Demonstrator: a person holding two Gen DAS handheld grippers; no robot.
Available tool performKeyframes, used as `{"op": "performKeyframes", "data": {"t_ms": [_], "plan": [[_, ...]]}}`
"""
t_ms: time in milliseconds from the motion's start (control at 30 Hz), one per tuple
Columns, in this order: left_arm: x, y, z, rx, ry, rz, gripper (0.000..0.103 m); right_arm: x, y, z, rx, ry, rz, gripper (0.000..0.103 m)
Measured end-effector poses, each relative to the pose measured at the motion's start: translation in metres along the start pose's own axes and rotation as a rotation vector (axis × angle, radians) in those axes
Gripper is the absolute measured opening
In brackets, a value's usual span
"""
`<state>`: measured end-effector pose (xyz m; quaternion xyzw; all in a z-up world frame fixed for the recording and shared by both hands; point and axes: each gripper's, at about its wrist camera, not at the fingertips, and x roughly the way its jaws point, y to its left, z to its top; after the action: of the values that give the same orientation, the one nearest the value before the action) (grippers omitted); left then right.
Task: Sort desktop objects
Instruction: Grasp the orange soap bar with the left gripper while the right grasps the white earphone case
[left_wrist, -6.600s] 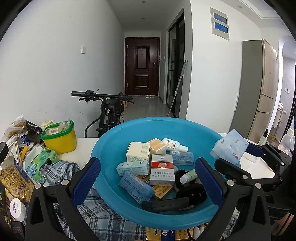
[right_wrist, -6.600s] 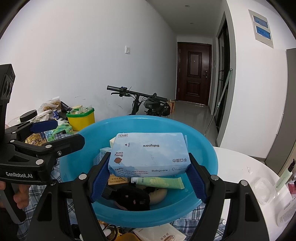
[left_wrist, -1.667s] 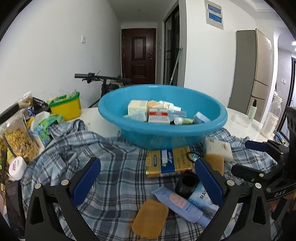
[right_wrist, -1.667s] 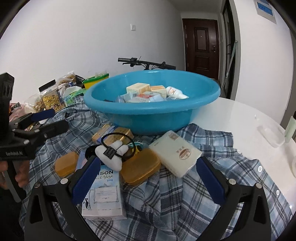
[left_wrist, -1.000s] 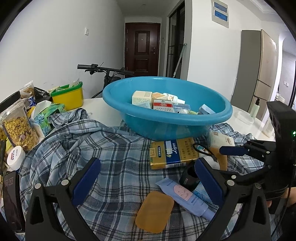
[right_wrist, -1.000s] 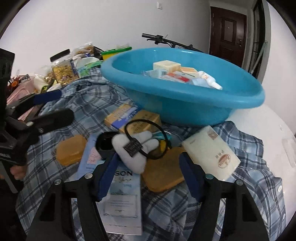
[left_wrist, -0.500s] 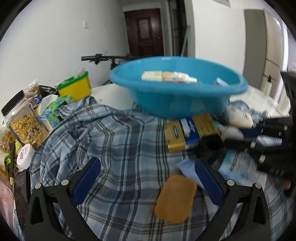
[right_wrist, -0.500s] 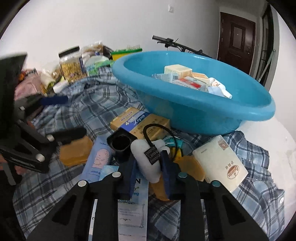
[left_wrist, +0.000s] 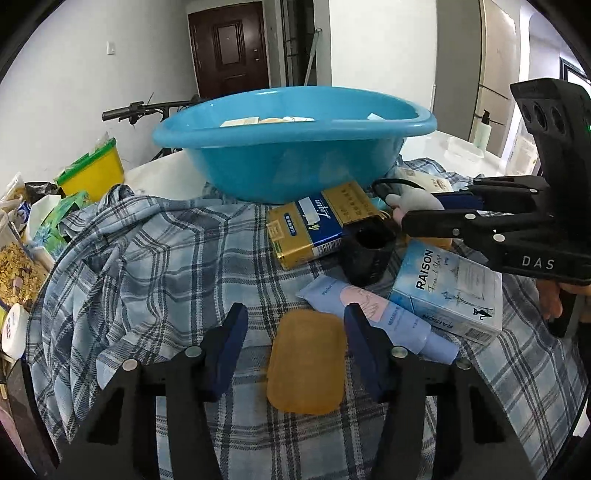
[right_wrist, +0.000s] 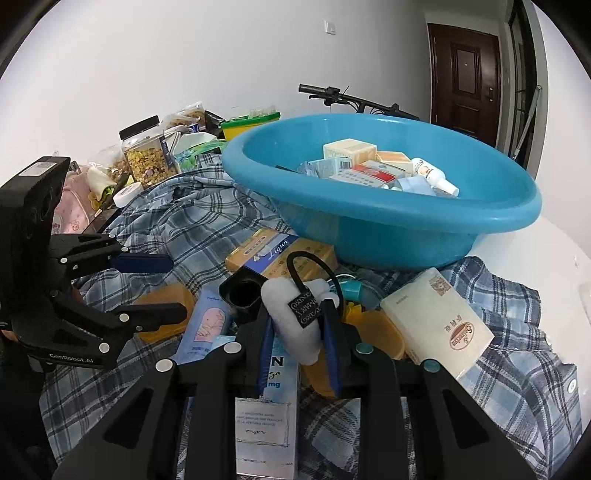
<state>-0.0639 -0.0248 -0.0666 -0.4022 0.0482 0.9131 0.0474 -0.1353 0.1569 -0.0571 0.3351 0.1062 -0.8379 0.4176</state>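
Two tools: both work over a plaid shirt (left_wrist: 155, 280) spread on the desk (right_wrist: 535, 254).
Left tool (left_wrist: 293, 334): jaws closing, still apart, with an amber soap case (left_wrist: 306, 360) lying flat between them; the right pad stands at the case's edge, the left pad clear of it.
Right tool (right_wrist: 297, 334): clamped together on a white plush charm (right_wrist: 295, 314) that carries a black tag and a black cord loop.
Just beyond left tool: a pale blue tube (left_wrist: 373, 321) lies touching the case's right side, and beside it a RAISON box (left_wrist: 448, 291).
Middle ground: a black cup (left_wrist: 365, 254) stands upright between the tube and a gold-and-blue carton (left_wrist: 314, 225).
Right of the charm: a cream box (right_wrist: 439, 321) lies tilted over a second amber case (right_wrist: 384, 332).
Far: a blue basin (right_wrist: 406, 225) sits on the shirt, boxes and a small white bottle inside it.
Edges: a cereal jar (right_wrist: 146, 155), snack bags and a yellow tub (left_wrist: 92, 173) crowd the desk's left edge.
Open room: bare shirt left of the soap case; bare white desk right of the basin.
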Motion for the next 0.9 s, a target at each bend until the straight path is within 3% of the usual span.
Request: {"op": "performKeyframes", "data": {"t_ms": [267, 400, 500, 533, 900], "plan": [[0.002, 0.002, -0.003, -0.008, 0.034, -0.049, 0.058, 0.0, 0.0, 0.0, -0.001, 0.001, -0.002, 0.023], [0.013, -0.002, -0.011, 0.021, 0.088, -0.004, 0.058, 0.0, 0.0, -0.001, -0.004, 0.001, -0.005, 0.023], [0.012, -0.002, -0.011, 0.02, 0.078, 0.002, 0.038, 0.0, 0.001, -0.001, -0.008, 0.001, -0.005, 0.023], [0.012, 0.0, -0.012, 0.012, 0.078, -0.01, 0.02, 0.0, 0.0, -0.001, -0.007, 0.001, -0.005, 0.023], [-0.002, 0.008, -0.006, -0.024, 0.004, -0.007, 0.021, -0.002, -0.001, -0.001, -0.004, -0.006, -0.01, 0.023]]}}
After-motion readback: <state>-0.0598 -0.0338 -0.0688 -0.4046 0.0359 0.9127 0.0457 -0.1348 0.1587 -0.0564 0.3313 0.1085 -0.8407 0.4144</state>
